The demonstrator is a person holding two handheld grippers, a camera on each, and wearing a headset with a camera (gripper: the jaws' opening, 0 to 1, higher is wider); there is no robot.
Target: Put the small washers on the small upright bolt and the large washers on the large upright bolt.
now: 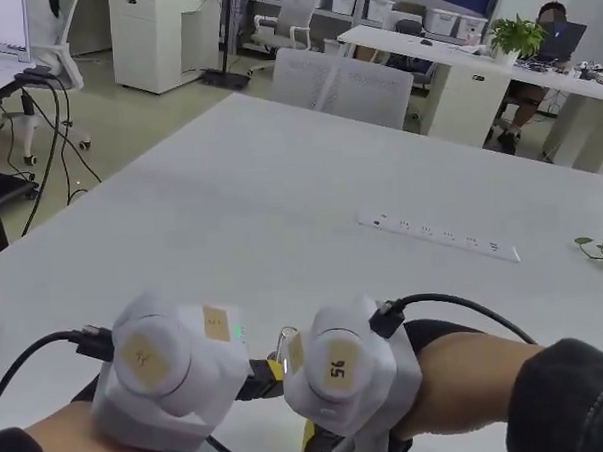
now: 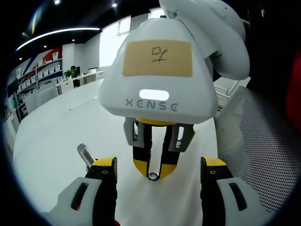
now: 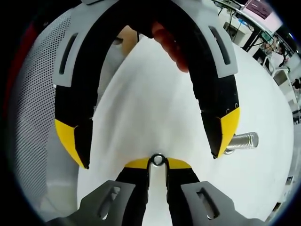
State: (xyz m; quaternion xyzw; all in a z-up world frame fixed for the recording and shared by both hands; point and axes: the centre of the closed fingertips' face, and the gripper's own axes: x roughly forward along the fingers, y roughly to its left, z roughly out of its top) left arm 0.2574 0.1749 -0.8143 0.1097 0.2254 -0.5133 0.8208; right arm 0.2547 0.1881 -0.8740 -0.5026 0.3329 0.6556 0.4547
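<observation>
**Item: two hand-held grippers, nose to nose, one small washer pinched**

1. Right gripper [image 3: 158,168]: we record its jaws pressed together on a small washer [image 3: 158,159], a ring held at the yellow tips. In the head view its white body, marked "56", sits at 6 o'clock. A dark sleeve [image 1: 574,394] comes in behind it from 4 o'clock.

2. Left gripper [image 2: 159,165]: jaws spread wide, holding nothing. It points straight at the right gripper, whose closed tips lie between its two jaws. In the head view its body sits just beside the other, at 7 o'clock, with a forearm entering from the lower left corner.

3. Bolt [image 3: 242,140]: threaded and silver. In the right gripper view it stands on the table at 3 o'clock of the washer, just outside the left gripper's jaw. We cannot tell whether it is the small or the large one.

4. Table [image 1: 281,207]: white.

5. Power strip [image 1: 437,237]: white, at 1 o'clock of the grippers, well apart.

6. Mesh chair [image 2: 263,155]: beside the table edge.
</observation>
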